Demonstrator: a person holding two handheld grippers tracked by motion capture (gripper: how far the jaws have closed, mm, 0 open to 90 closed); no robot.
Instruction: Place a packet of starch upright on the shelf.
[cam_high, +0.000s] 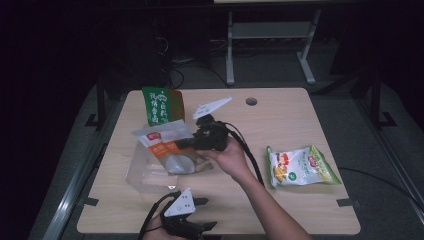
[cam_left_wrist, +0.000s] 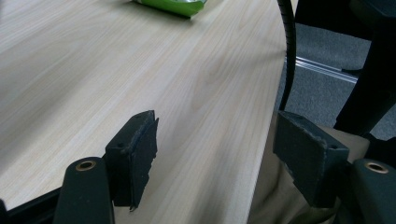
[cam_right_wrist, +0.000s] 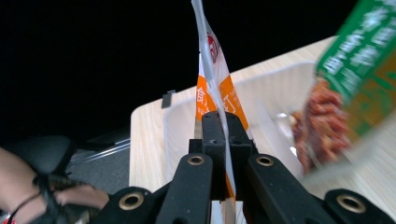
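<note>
Your right hand-held gripper (cam_right_wrist: 219, 154) is clamped on the edge of the orange-and-white snack packet (cam_high: 165, 140), holding it over the clear plastic bin (cam_high: 145, 172). Your left hand-held gripper (cam_high: 202, 212) rests near the table (cam_high: 280, 120) edge on your side of the bin, jaws wide apart and empty. Placing step, apparently; next, lower the packet into the bin beside the green bag (cam_high: 162, 105), then release.
</note>
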